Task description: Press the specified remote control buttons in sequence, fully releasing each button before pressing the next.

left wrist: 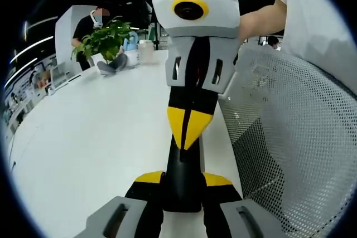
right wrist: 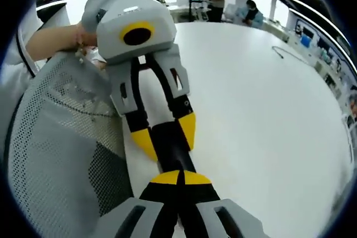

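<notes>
At the near edge of the white counter (left wrist: 83,137), the left hand-held gripper (left wrist: 184,180) is clamped on a black remote control (left wrist: 183,165). Its two yellow-tipped jaws sit on either side of the remote's body, one end tucked between them. The remote runs straight away from this gripper along the counter edge.

In the right gripper view the same left hand-held gripper (right wrist: 166,135) comes in from the top, jaws spread around the remote control (right wrist: 174,151), with a person's hand (right wrist: 67,40) gripping its grey body.

The right hand-held gripper (right wrist: 179,178) has its jaws clenched, yellow tips together, nothing between them. The tips sit over the remote's top face. In the left gripper view the right hand-held gripper (left wrist: 189,129) points down, its closed tip touching the remote's far part. Which button is under it, cannot tell.

A grey mesh chair back (left wrist: 295,126) stands just beside the counter edge, next to both grippers. Far across the counter is a potted green plant (left wrist: 106,40) with a seated person behind it. A thin dark cable (right wrist: 284,54) lies on the counter (right wrist: 268,110), well apart from the remote.
</notes>
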### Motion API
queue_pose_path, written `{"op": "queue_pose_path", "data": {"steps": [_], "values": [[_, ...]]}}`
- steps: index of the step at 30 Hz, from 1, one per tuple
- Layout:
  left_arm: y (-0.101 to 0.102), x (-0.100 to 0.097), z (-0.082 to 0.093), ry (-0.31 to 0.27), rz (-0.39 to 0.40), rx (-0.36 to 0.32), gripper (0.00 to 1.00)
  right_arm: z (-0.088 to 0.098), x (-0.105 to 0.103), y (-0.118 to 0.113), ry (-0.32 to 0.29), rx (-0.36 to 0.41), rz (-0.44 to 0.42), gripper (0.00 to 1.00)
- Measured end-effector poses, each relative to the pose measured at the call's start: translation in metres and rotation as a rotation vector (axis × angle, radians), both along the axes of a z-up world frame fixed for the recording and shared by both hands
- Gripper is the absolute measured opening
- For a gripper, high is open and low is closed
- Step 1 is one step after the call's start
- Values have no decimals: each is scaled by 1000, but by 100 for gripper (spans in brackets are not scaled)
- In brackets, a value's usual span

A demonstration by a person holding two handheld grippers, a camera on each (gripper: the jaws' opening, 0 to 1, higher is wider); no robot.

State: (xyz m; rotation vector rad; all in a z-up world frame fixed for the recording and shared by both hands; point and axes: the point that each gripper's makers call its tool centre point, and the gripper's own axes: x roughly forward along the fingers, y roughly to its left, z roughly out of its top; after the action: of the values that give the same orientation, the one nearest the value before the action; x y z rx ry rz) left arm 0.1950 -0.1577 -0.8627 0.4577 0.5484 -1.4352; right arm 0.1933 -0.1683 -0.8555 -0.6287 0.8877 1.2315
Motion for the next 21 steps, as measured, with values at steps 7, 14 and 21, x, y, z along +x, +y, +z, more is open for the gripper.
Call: {"op": "queue_pose_path", "data": {"steps": [7, 14, 21], "values": [[0, 0, 0, 1, -1, 0, 25, -2, 0, 1, -48, -66, 71, 0], [0, 0, 0, 1, -2, 3, 25, -3, 2, 2, -47, -96, 85, 0], [0, 0, 0, 1, -2, 2, 25, -3, 1, 2, -121, -101, 99, 0]]}}
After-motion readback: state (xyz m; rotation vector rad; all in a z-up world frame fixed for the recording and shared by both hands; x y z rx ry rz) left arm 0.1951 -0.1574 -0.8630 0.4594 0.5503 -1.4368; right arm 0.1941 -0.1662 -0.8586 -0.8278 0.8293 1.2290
